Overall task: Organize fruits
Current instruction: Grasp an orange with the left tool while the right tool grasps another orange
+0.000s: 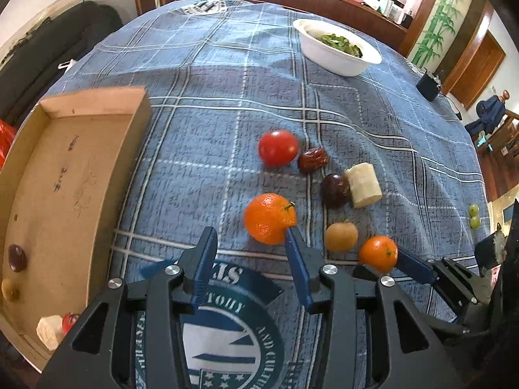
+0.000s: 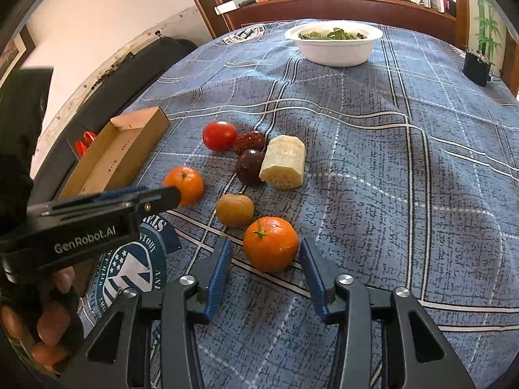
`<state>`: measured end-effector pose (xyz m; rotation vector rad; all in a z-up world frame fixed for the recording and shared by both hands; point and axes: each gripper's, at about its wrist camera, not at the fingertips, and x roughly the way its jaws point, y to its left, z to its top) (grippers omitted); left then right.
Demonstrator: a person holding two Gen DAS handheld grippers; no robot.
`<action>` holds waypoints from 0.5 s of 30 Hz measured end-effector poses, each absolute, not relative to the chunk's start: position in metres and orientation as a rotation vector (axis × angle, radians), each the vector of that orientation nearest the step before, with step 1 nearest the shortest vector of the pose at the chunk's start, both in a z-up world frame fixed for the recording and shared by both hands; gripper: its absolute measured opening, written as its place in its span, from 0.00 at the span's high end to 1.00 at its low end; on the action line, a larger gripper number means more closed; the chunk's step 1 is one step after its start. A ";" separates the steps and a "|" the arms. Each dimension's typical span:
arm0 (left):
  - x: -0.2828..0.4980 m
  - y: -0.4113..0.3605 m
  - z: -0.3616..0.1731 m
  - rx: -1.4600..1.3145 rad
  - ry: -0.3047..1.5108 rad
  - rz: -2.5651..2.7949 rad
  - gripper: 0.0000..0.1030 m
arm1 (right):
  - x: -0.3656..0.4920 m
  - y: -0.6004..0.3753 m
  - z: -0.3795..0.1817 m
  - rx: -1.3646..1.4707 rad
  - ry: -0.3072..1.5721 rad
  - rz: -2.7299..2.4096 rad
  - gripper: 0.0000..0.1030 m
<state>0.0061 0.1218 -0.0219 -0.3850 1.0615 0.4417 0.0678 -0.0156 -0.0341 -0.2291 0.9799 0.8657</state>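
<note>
tomato (image 2: 220,135), date (image 2: 250,141), plum (image 2: 249,166), perhaps banana chunk (image 2: 284,162), clustered

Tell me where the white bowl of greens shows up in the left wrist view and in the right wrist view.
Left wrist view: the white bowl sits upper right, far across the blue plaid cloth.
Right wrist view: the white bowl sits top centre, slightly right, at the cloth's far end.
Shared landmark: the red tomato, the round fruit nearest the bowl in both views, with the wrinkled red date touching its right side.
</note>
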 end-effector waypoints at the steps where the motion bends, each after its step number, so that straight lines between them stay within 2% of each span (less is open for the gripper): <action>1: 0.007 0.122 -0.022 -0.388 1.062 0.435 0.59 | 0.068 -0.016 -0.034 -0.228 0.978 0.867 0.57; 12: 0.028 0.119 -0.039 -0.456 1.077 0.311 0.59 | 0.071 -0.017 -0.034 -0.213 0.980 0.876 0.58; 15: 0.032 0.120 -0.039 -0.462 1.070 0.313 0.59 | 0.071 -0.016 -0.034 -0.222 0.973 0.874 0.65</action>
